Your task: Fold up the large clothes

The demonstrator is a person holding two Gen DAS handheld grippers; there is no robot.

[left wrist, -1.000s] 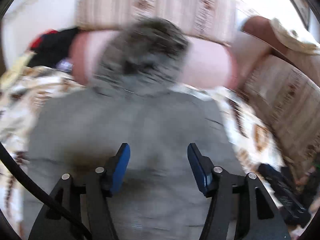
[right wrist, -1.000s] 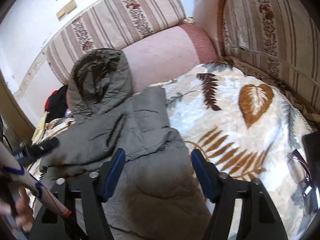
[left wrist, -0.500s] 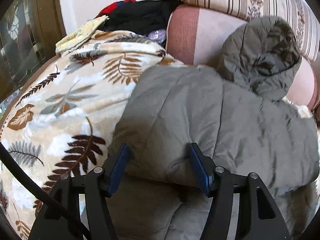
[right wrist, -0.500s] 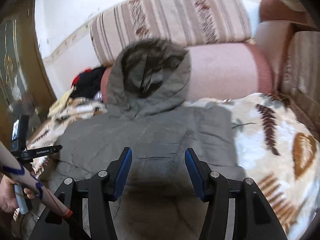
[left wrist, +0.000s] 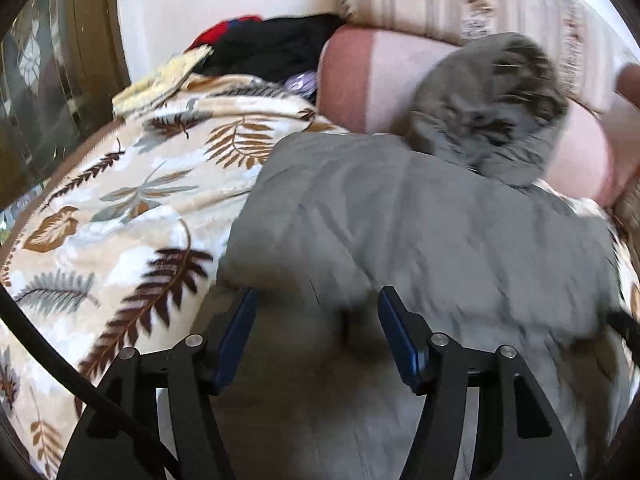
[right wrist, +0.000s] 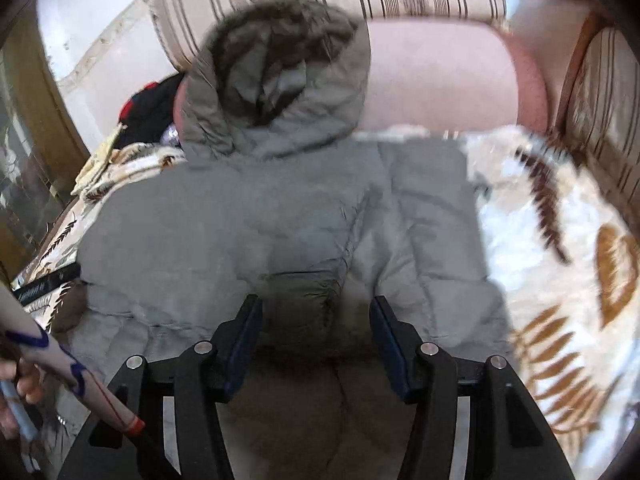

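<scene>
At the far left, a heap of black and red clothes is sitting at the end of the sofa, beside a pink bolster. A leaf-patterned blanket is covering the seat, and the grey hooded jacket is lying on it, hood leaning up against the bolster. The left gripper is hovering over the jacket's left edge, its blue fingers spread and pinching nothing. The right gripper is hanging over the jacket's middle; its jaws have just been closing a little but are standing apart, with only the padded fabric below them. Further right, the blanket is lying bare against the striped cushions.
</scene>
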